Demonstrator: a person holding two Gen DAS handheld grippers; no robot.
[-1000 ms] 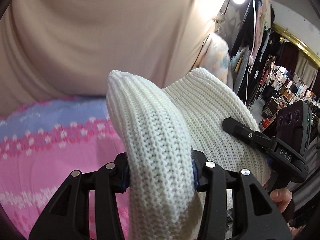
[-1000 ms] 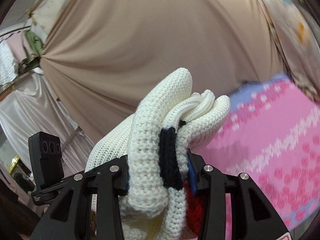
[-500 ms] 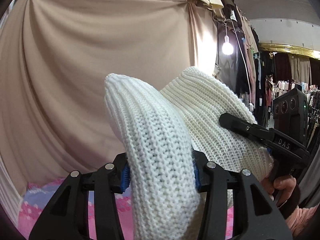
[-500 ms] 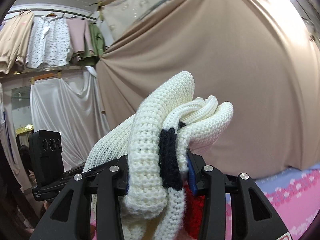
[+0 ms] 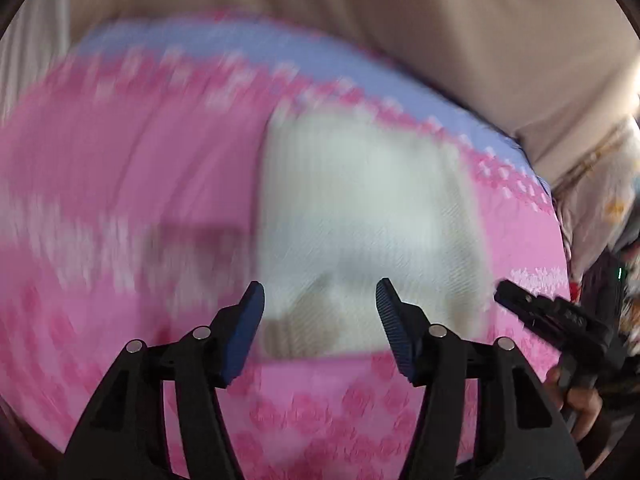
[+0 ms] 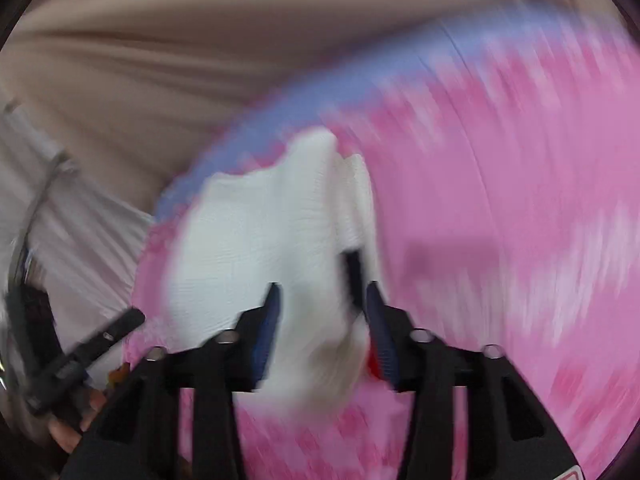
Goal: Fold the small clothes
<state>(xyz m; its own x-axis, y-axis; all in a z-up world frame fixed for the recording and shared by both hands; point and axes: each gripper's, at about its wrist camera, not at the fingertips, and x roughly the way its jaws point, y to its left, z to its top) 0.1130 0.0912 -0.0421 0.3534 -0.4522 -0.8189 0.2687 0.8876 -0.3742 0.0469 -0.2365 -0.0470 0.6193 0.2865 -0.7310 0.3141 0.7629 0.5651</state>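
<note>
A white knitted sweater (image 5: 360, 216) lies spread on the pink patterned bedspread (image 5: 120, 168), blurred by motion. My left gripper (image 5: 320, 304) is open and empty just above its near edge. In the right wrist view the sweater (image 6: 256, 240) still reaches between the fingers of my right gripper (image 6: 322, 304); a black stripe and a bit of red show by the right finger. The jaws stand apart with the knit loose between them. The right gripper also shows at the right in the left wrist view (image 5: 532, 308).
A beige curtain (image 5: 400, 20) hangs behind the bed. The bedspread has a lilac band (image 6: 340, 88) along its far edge. A pale drape (image 6: 80, 216) hangs at the left in the right wrist view. Floral fabric (image 5: 600, 208) is at the bed's right.
Both grippers swung down from the raised position to the bed. The left gripper opened and let go of the sweater, which now lies on the bedspread. The right jaws have widened.
</note>
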